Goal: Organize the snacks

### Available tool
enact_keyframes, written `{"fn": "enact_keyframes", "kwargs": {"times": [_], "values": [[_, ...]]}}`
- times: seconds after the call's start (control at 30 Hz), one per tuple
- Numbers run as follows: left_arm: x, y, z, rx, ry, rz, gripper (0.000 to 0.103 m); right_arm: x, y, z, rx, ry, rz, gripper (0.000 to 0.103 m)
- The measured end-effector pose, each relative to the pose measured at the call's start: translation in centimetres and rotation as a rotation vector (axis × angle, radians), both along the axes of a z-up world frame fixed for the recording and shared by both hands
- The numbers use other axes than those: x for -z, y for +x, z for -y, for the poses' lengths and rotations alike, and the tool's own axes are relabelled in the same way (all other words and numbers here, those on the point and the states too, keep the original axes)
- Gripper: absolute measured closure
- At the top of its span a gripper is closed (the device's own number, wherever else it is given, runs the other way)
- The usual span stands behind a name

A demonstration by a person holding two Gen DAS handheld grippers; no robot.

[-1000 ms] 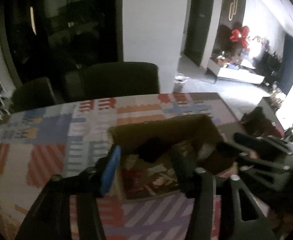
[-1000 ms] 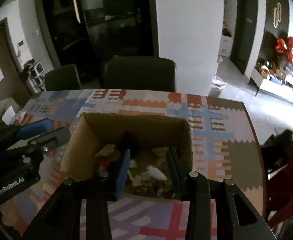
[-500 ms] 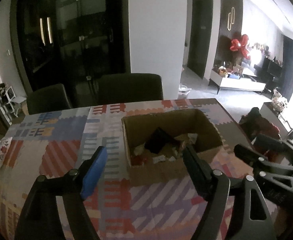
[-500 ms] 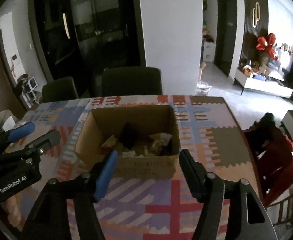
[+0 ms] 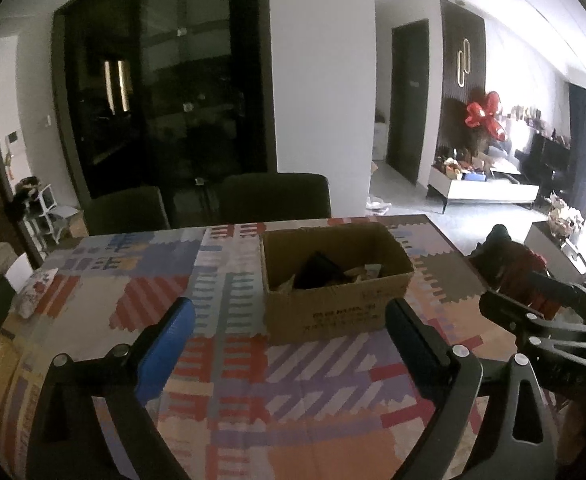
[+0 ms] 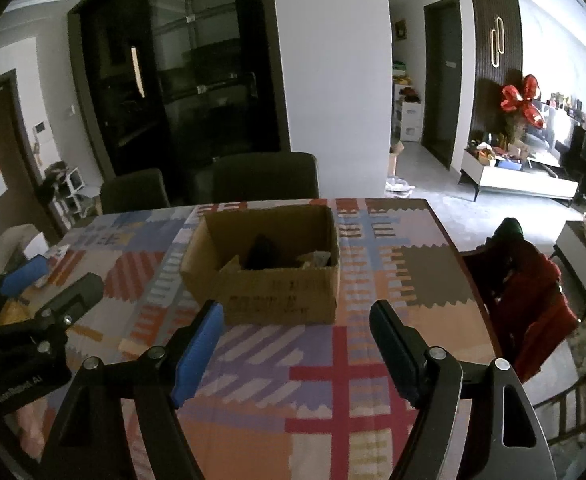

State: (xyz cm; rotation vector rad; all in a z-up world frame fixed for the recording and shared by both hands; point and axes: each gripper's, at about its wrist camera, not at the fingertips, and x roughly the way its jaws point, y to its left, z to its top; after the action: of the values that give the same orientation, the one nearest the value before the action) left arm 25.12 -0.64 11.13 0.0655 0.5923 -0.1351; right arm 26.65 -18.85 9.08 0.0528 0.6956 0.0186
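Nearest in the left wrist view, the left gripper (image 5: 289, 320) hangs above the tabletop (image 5: 253, 400) with its two fingers spread wide and nothing between them — one finger faced with a blue pad (image 5: 165, 350), the other black. The right wrist view shows the same of the right gripper (image 6: 297, 320): fingers parted, holding nothing, poised over the patchwork-patterned cloth of red, blue, purple and orange that covers the tabletop (image 6: 333, 380).

Each camera also catches the other tool at its edge: the right gripper (image 5: 549, 320) at the right of the left view, the left gripper (image 6: 49, 296) at the left of the right view.

Just beyond the fingertips, apart from both grippers, an open cardboard box (image 5: 333, 280) stands upright on the cloth. In it lie the snacks (image 5: 329, 272) — a dark packet and some pale wrappers, too dim to name. The right view shows the box (image 6: 269, 272) with the same jumble of snacks (image 6: 277, 256).

To the right, beside the tabletop, a chair draped in red cloth (image 6: 533, 288). Behind the far edge stand two dark chairs (image 5: 273, 196), then dark glass doors (image 5: 165, 100) and a white pillar (image 5: 321, 68). Farthest right, a bright room with a red bow decoration (image 6: 521, 100).
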Motion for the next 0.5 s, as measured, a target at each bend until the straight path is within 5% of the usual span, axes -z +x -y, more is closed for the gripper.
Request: {"fn": "enact_keyframes", "kwargs": {"times": [0.5], "values": [[-1.2,-9.2,1.3,-0.011,-0.008,0.044,0.002,-1.6,-9.3,1.6,-0.024,-0.015,0.069,0.024]]}}
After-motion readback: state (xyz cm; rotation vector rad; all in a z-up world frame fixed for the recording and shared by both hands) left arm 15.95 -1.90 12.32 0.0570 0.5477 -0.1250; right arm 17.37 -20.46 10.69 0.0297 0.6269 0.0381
